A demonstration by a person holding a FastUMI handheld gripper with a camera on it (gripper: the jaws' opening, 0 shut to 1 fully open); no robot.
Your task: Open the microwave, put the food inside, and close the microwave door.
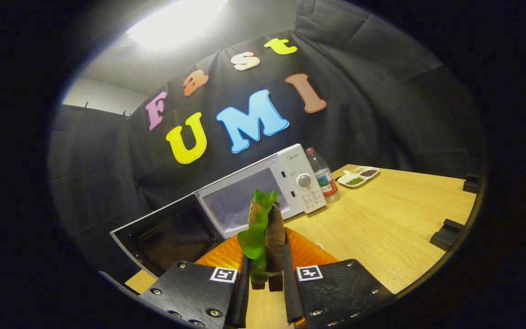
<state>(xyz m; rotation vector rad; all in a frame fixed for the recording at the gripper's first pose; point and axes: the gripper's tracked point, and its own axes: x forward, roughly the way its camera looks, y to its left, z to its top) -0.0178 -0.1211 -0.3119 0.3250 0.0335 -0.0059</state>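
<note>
My gripper [265,274] is shut on the food [267,233], a brown slab with a green leaf draped over it, standing upright between both fingers. Under it lies an orange ribbed plate [306,251] on the wooden table [381,224]. Beyond the fingers stands the white microwave [290,176], its door [162,235] swung open toward the left with the dark inner side facing me. The cavity [238,203] shows pale behind the food. The whole scene looks tilted.
A clear water bottle [323,176] with a red cap stands just right of the microwave. Farther back right lies a small white dish [358,177] with sauces. Two black blocks [448,233] sit near the table's right edge. Black cloth walls close in behind.
</note>
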